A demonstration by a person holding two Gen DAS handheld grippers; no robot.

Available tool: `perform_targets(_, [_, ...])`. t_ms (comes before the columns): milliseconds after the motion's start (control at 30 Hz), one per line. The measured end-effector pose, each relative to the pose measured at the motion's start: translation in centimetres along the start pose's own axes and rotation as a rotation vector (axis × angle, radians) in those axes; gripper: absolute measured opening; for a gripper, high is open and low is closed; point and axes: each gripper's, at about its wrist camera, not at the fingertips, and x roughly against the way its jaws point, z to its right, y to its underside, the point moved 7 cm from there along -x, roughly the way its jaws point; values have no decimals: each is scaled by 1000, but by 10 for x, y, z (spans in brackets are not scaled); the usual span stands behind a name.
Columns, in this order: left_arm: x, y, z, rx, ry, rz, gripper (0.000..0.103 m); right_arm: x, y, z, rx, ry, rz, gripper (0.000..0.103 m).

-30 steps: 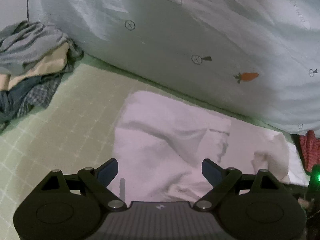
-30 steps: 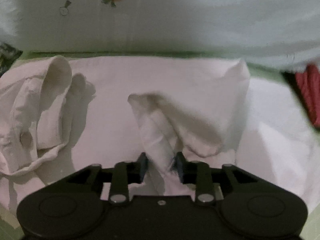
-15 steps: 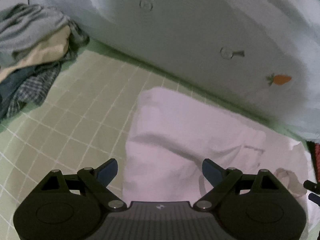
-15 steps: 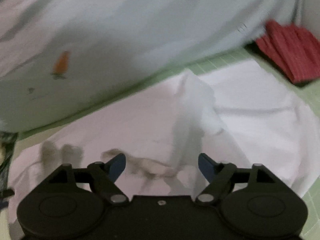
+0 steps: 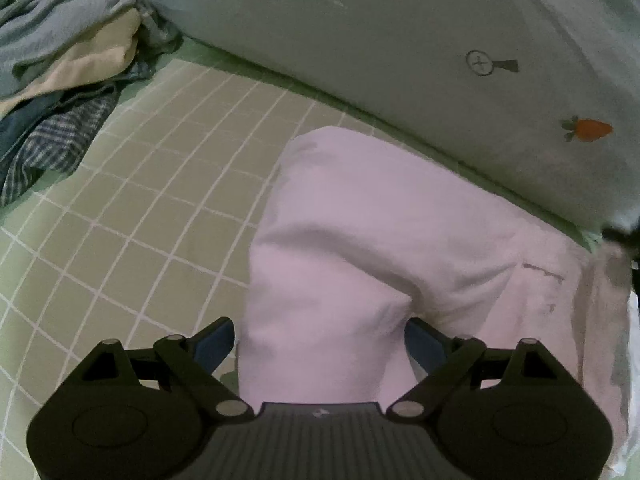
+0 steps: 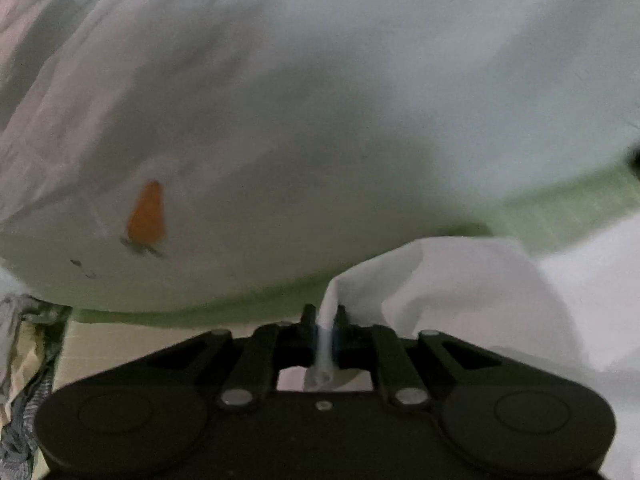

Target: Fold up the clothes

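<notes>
A white garment (image 5: 360,240) lies partly folded on the green checked sheet (image 5: 140,200). My left gripper (image 5: 318,340) is open, its fingers either side of the garment's near fold, low over it. My right gripper (image 6: 325,320) is shut on a pinch of the white garment (image 6: 460,280) and lifts that edge off the bed. In the left wrist view the raised edge shows at the far right (image 5: 612,272).
A pale quilt with carrot prints (image 5: 440,40) bulges along the back and fills most of the right wrist view (image 6: 320,100). A heap of unfolded clothes (image 5: 60,72) lies at the far left, also at the left edge (image 6: 24,360).
My right gripper let go of the cloth, opened half a second ago, and has now shut on another edge and raised it. My left gripper moved lower and closer over the garment, still open.
</notes>
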Motion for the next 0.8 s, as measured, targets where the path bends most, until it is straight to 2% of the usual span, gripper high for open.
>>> perform_targets(67, [-2,1,-1,9,0,-6,94,-13,-2,-5,9,-5,-42,53])
perform_targets(133, [0,2,-1,11,1,-5,94,-5,0,-3,5,14,-17,56])
perform_targets(167, [1,2,-1,10,1,-3,94,4,4,3,-10,27,0,64])
perform_targets(233, [3,4,0,6,1,0,94,24,18,18,-41,65,17,71])
perform_targets(400, [12,5,4,-5,14,14,94,70,82,48,-103,131,-41,71])
perform_targets(567, [34,7,13,-23,40,63,94,93,142,28,-128,121,-64,71])
perform_targets(667, [51,15,17,-43,54,85,94,100,160,5,-32,144,-50,73])
perform_targets(800, [66,30,18,-69,64,84,94,100,186,-32,215,198,-45,75])
